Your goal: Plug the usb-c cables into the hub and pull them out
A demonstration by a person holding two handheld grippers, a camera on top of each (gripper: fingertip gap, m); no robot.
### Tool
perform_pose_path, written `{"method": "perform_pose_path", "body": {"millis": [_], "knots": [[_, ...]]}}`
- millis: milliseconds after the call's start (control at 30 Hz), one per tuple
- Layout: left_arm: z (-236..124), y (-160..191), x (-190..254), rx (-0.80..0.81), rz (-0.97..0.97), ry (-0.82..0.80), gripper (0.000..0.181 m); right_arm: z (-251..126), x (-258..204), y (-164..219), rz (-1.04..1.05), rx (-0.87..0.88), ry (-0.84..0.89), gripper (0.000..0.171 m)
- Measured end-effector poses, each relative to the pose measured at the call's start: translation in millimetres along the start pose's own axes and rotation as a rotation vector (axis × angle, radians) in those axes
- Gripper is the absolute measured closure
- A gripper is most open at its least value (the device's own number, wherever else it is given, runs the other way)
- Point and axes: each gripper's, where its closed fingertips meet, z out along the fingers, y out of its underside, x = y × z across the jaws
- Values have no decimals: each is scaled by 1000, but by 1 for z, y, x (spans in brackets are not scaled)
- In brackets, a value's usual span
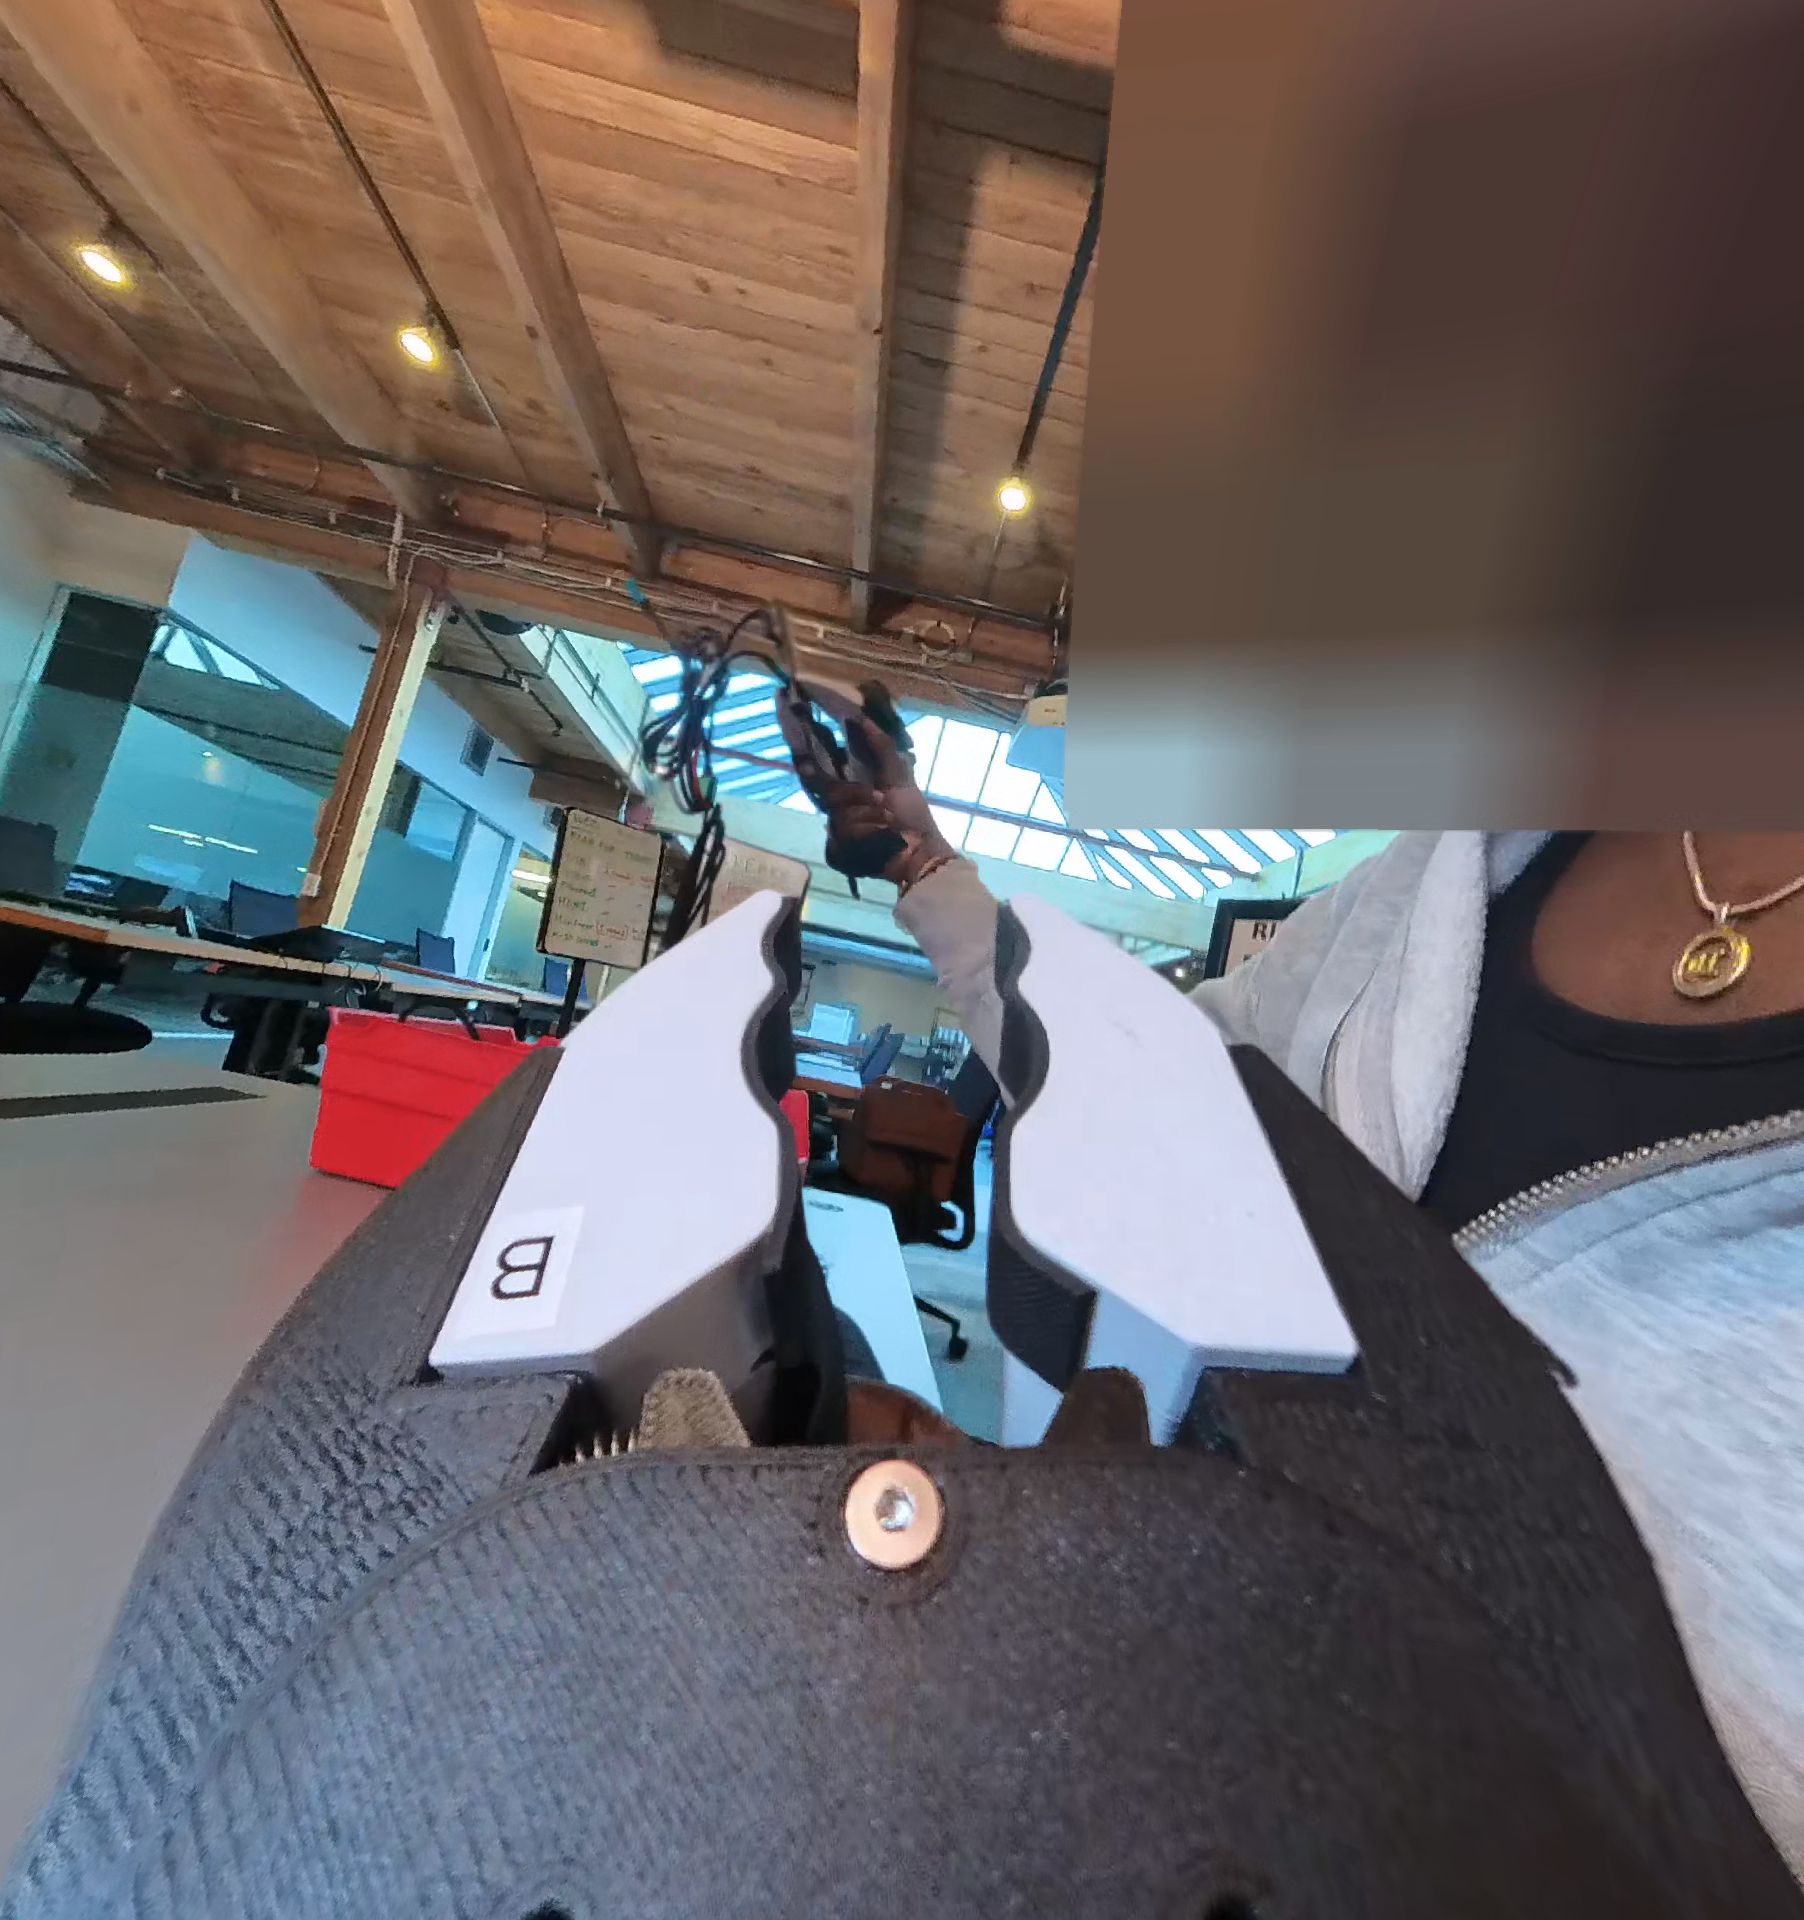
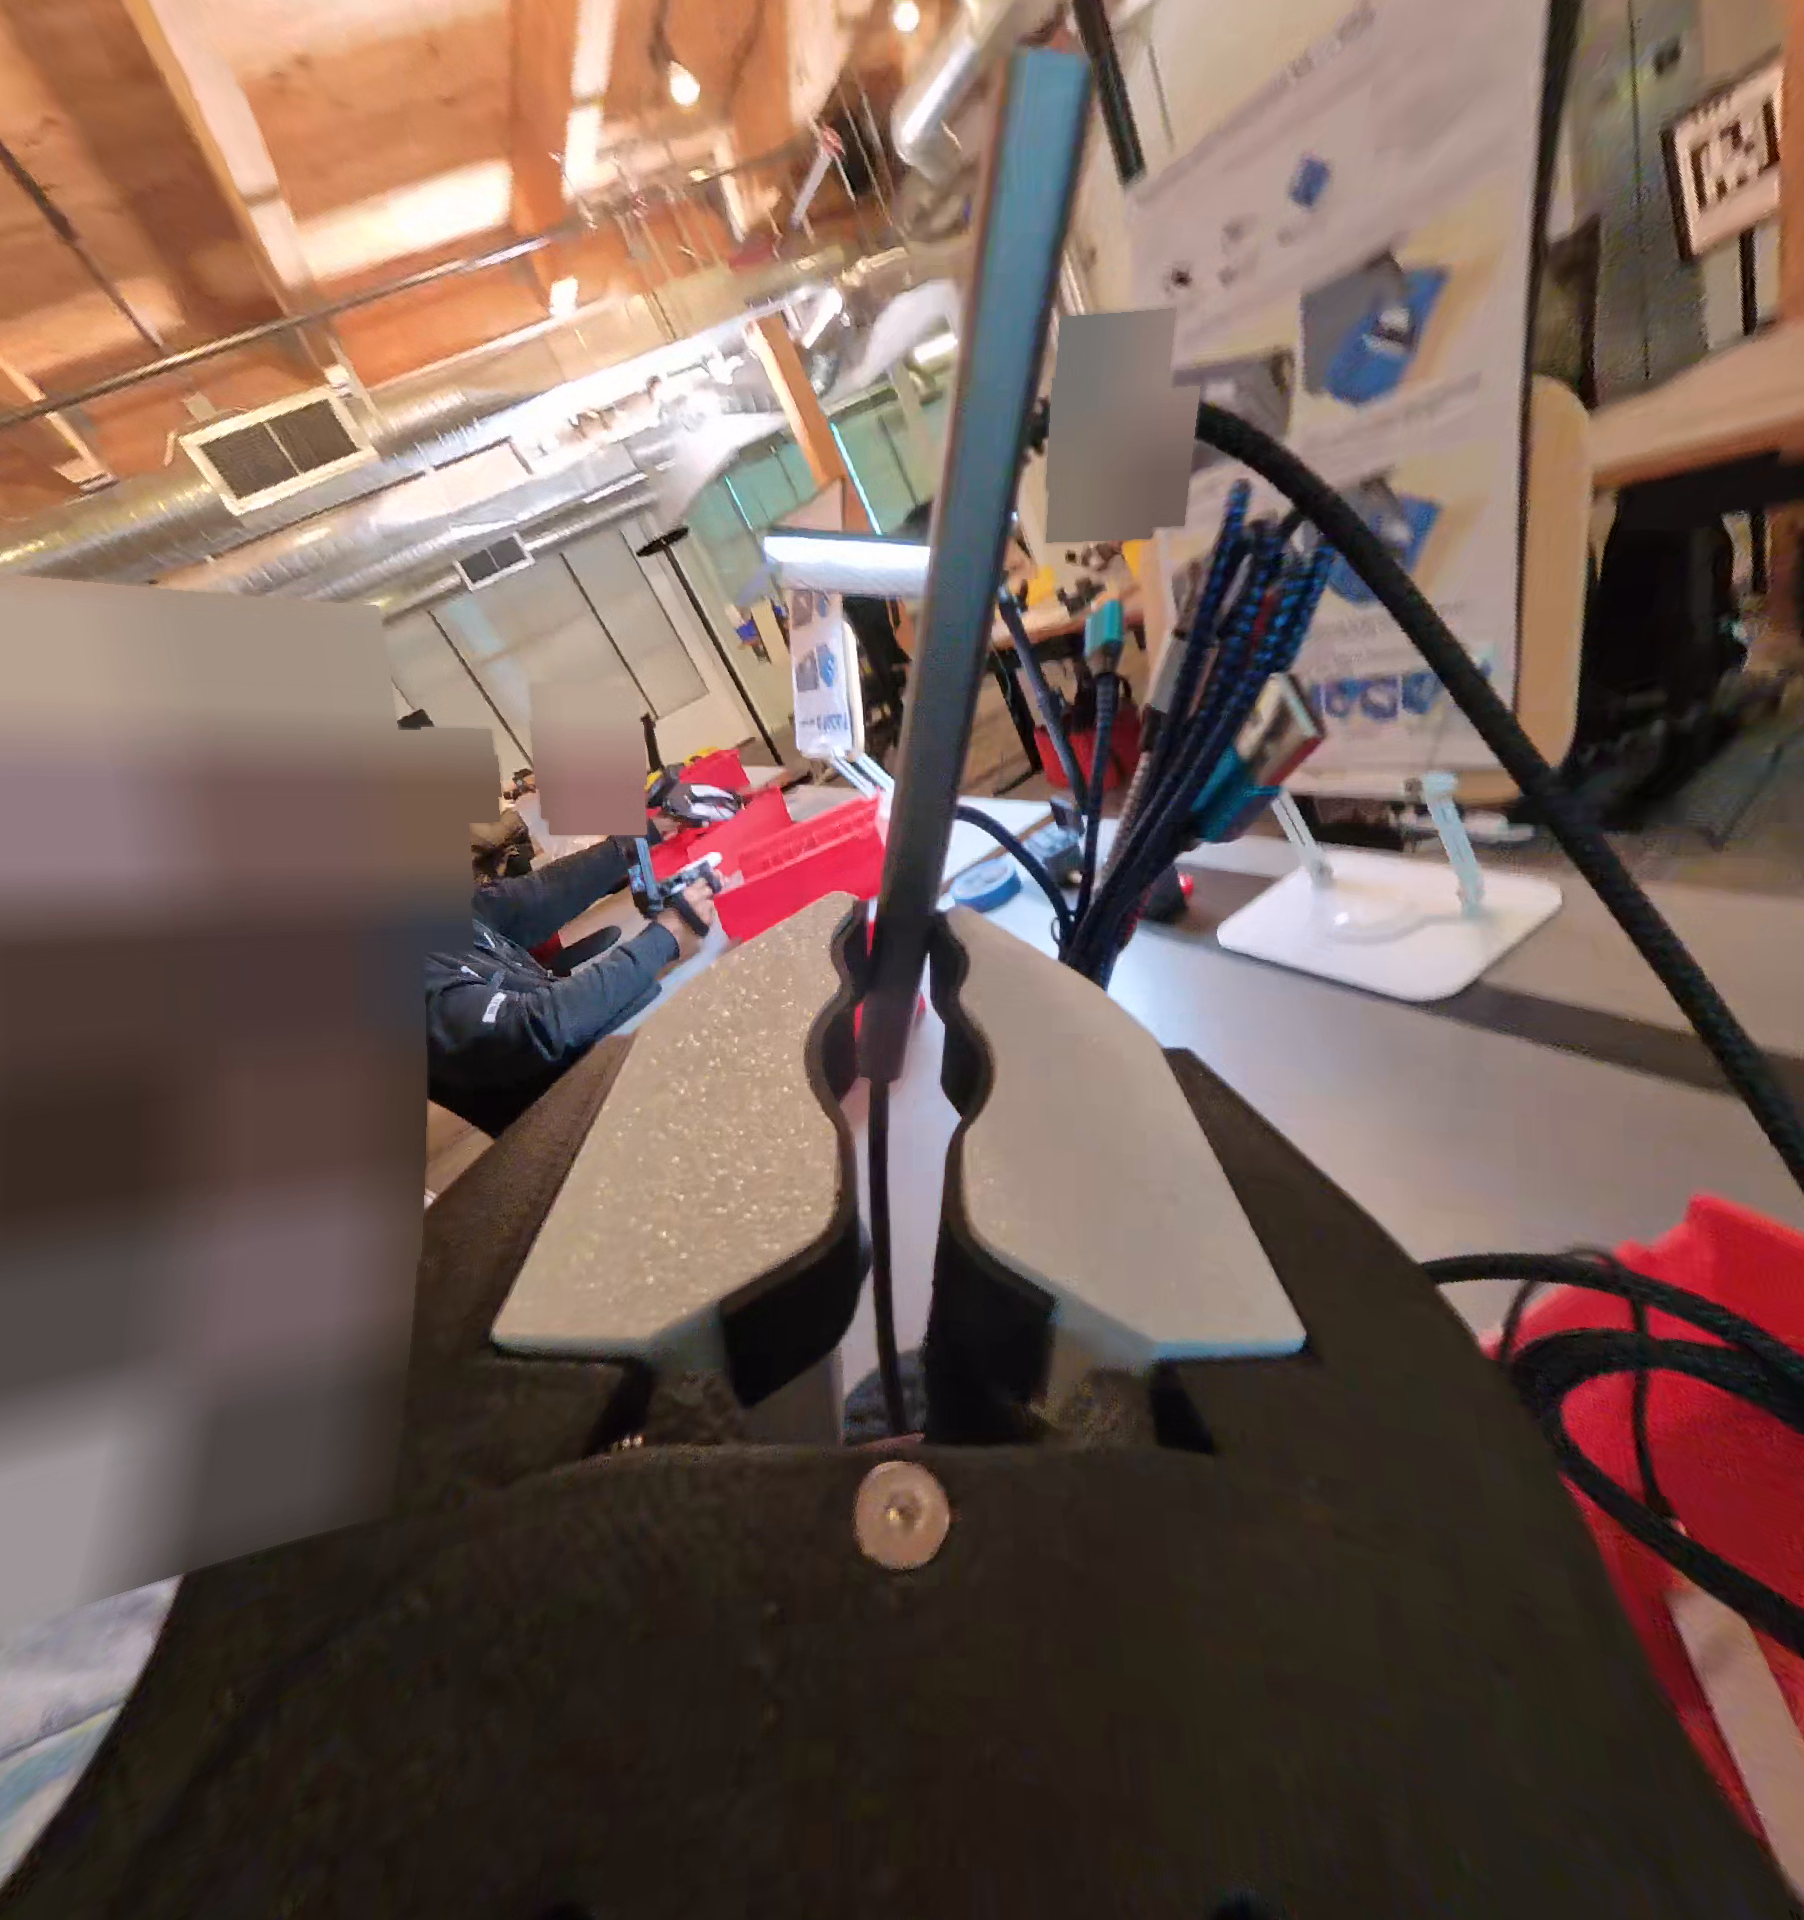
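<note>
The right gripper [image 2: 893,971] is clamped on the hub [image 2: 986,499], a slim dark bar running up the frame's centre, blue braided cables [image 2: 1225,665] bunched just right of it. The left gripper [image 1: 898,935] is spread open, empty, mid-frame.

Plastic, braided cord and bare timber

The left gripper [image 1: 898,935] is built of matt, ridged black printed plastic with smooth pale finger [image 1: 669,1122] plates; those of the right gripper [image 2: 898,951] look speckled. A smooth, faintly sheened grey hub [image 2: 991,499] is seen, with woven-sheathed cables [image 2: 1230,665]. The ceiling [image 1: 586,260] is rough unpainted wood, the bin [image 1: 399,1091] glossy red plastic.
</note>
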Motion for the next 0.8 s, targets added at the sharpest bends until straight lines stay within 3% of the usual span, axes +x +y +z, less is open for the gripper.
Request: {"method": "perform_pose_path", "body": {"millis": [33, 300, 367, 500, 800], "knots": [[1, 3, 1, -15, 7, 4, 145, -3, 10, 6, 23, -25, 11, 160], [-1, -2, -2, 14, -27, -3, 144, -33, 92, 74, 200, -57, 58, 162], [-1, -2, -2, 13, -27, -3, 144, -44, 127, 100, 247, -90, 212, 162], [-1, -2, -4, 16, -33, -7, 144, -73, 194, 180, 281, -373, 647, 161], [0, 1, -6, -1, -50, -15, 144, -38, 214, 248, 205, -604, 735, 159]]}}
